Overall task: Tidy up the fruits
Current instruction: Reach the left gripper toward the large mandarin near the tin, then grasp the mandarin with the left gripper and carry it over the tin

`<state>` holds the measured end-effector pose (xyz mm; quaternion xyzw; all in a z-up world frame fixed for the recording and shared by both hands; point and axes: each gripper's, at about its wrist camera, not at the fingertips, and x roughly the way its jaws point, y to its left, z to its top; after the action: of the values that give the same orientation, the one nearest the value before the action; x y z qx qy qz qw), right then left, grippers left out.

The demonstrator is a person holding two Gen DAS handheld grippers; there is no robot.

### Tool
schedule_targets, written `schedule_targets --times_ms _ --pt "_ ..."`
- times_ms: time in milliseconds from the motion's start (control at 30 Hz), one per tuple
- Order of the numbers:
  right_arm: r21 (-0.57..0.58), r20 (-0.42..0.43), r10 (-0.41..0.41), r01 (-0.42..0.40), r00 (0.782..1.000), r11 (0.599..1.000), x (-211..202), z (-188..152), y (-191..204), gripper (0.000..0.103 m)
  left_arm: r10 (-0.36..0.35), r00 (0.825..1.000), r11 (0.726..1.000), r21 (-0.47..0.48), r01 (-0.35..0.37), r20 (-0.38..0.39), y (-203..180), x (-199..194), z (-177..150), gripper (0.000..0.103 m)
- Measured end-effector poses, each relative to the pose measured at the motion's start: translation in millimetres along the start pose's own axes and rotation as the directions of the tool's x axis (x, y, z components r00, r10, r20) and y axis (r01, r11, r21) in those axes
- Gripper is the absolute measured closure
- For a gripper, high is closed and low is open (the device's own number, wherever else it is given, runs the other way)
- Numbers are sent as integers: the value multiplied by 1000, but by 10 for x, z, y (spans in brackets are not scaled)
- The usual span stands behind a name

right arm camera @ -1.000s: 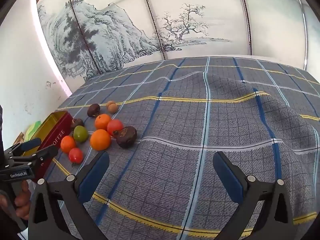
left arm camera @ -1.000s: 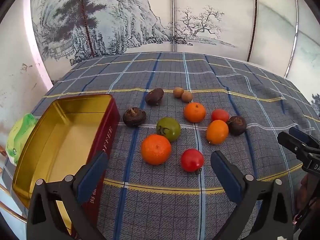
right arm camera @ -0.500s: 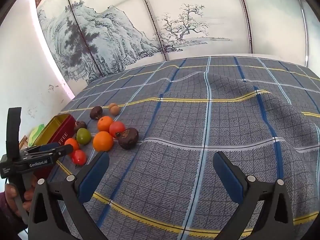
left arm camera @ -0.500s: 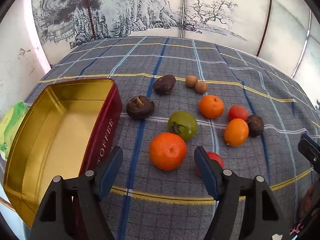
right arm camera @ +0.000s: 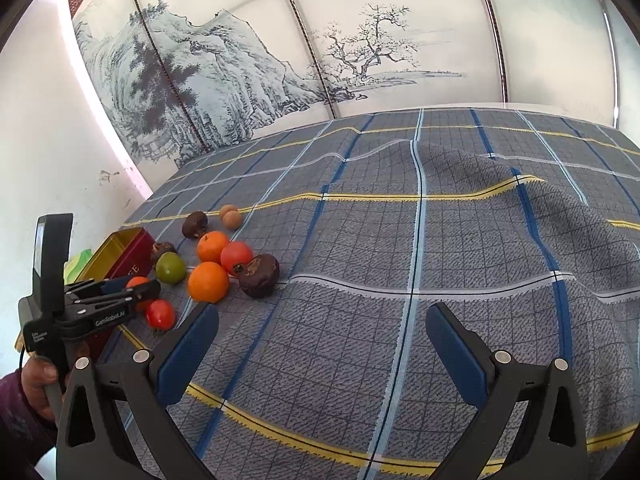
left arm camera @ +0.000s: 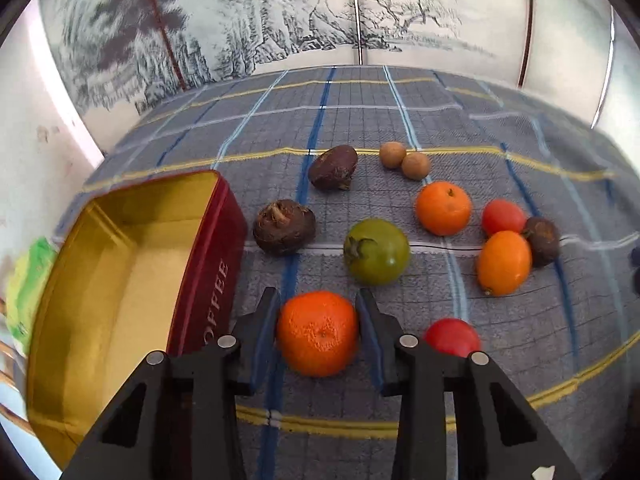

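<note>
Left claw [left arm camera: 318, 334] closes on a tangerine [left arm camera: 317, 333] beside the open tin [left arm camera: 120, 280] on a plaid-covered counter [right arm camera: 400, 240].

The tin sits just left of the fruit, empty and close enough for a short lift over its red wall. The blue pads flank the tangerine and look to be touching it or nearly so; a firm, gentle squeeze at mid-height should keep it from rolling. The right claw [right arm camera: 322, 340] hangs wide open over bare cloth, holding nothing. On the cloth: three orange citrus, three dark brown fruits, two red tomatoes [left arm camera: 452, 336], two small tan fruits [left arm camera: 404, 160], one green tomato [left arm camera: 377, 251]. One tin.
</note>
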<state>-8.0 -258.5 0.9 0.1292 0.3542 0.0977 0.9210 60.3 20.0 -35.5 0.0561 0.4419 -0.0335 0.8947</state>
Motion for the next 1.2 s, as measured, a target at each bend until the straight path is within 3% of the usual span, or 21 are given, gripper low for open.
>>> schedule_targets --times_ms 167,500,1200 --pt "18 -12 -5 5 1000 1000 25 14 -31 0 -50 999 998 -47 50 10 67 -235 -108 68" --pt "12 -33 -17 17 999 1000 78 29 -36 0 -113 990 994 -2 113 85 -1 -791 -264 68" --pt "-10 -67 -62 61 996 998 192 7 11 0 -5 986 999 33 -1 167 225 -1116 -334 68"
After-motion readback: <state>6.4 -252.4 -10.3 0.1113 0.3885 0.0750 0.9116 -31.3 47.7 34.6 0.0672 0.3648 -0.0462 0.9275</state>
